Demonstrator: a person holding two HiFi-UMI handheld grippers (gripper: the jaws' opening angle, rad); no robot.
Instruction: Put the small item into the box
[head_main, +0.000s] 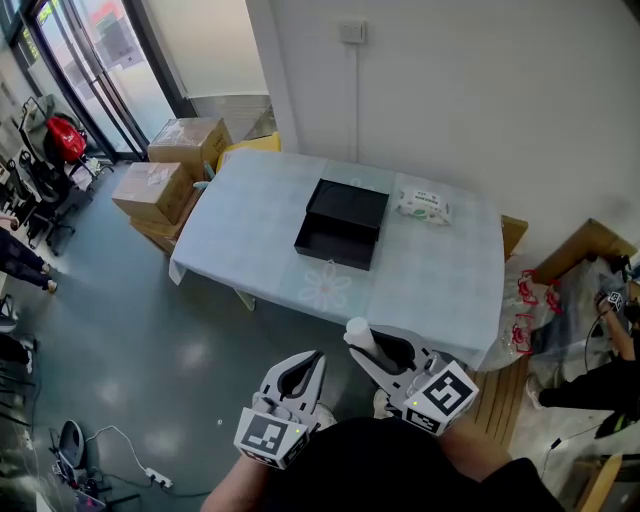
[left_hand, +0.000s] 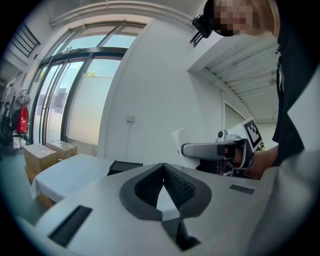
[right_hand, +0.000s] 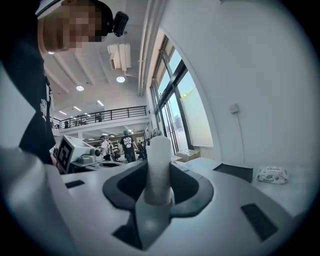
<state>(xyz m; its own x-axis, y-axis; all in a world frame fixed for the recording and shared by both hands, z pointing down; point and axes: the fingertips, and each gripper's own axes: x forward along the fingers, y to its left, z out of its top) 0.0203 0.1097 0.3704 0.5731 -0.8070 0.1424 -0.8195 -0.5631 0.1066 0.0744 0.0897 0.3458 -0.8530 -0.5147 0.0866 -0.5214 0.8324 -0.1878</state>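
A small white cylinder (head_main: 358, 333) stands upright between the jaws of my right gripper (head_main: 365, 345), which is shut on it; the right gripper view shows the cylinder (right_hand: 159, 167) squeezed between the dark pads. My left gripper (head_main: 312, 358) hangs beside it at the lower left, shut and empty, its tips meeting (left_hand: 163, 166). Both grippers are off the near edge of the table, above the floor. The open black box (head_main: 340, 224) lies at the middle of the table, well ahead of both grippers. It also shows in the right gripper view (right_hand: 235, 171).
The table (head_main: 440, 280) has a pale blue cloth. A packet of wipes (head_main: 423, 206) lies right of the black box. Cardboard boxes (head_main: 165, 180) are stacked on the floor at the table's left end. Bags and a person sit at the right, by the wall.
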